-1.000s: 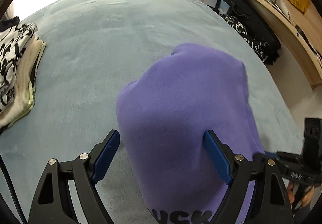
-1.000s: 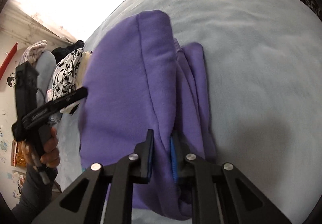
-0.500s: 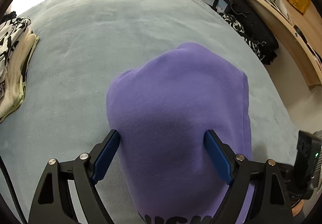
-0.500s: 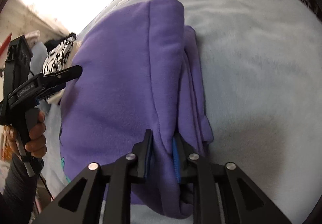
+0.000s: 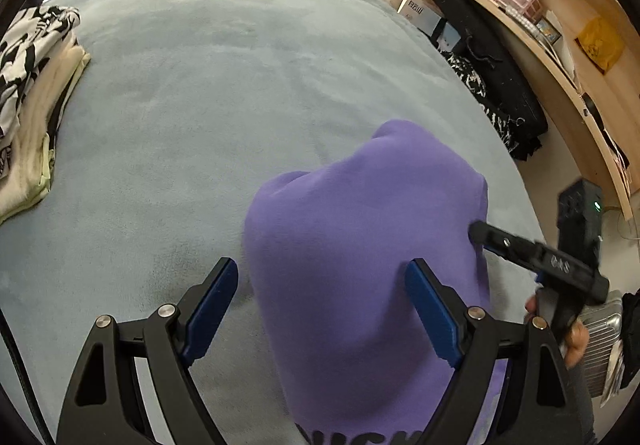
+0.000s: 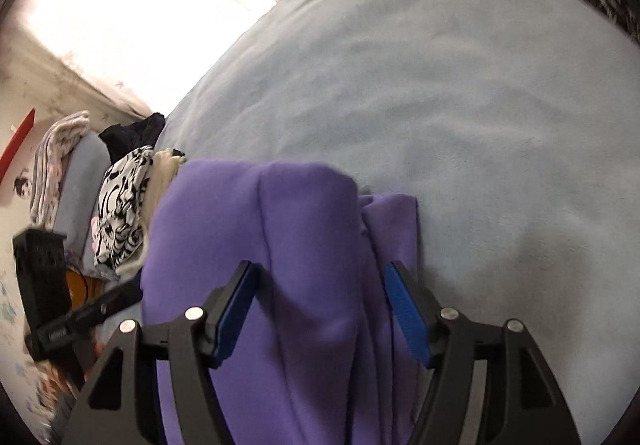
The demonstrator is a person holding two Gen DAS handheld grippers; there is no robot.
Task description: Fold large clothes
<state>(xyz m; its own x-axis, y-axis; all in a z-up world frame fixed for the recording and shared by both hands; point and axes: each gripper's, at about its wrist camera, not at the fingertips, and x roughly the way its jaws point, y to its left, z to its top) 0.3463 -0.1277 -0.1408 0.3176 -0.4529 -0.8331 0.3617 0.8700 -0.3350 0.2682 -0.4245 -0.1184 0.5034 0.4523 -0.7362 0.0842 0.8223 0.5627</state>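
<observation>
A folded purple sweatshirt [image 5: 372, 253] lies on the pale blue bedspread [image 5: 224, 85]; black lettering shows at its near edge. My left gripper [image 5: 320, 297] is open, its blue pads wide apart, with the right pad over the cloth. The right gripper shows in the left wrist view [image 5: 532, 253] at the sweatshirt's right edge. In the right wrist view the sweatshirt [image 6: 280, 245] lies folded in layers, and my right gripper [image 6: 320, 309] is open, straddling its folded edge. The left gripper's body [image 6: 60, 305] appears at the left there.
A stack of folded clothes, black-and-white print over cream [image 5: 32, 85], sits at the bed's left edge, also in the right wrist view [image 6: 124, 213]. A wooden shelf with boxes [image 5: 520, 5] and dark bags [image 5: 492, 85] stand right of the bed.
My right gripper has opened and let go of the sweatshirt's folded edge. Both grippers have drawn back a little; the sweatshirt now rests on the bed.
</observation>
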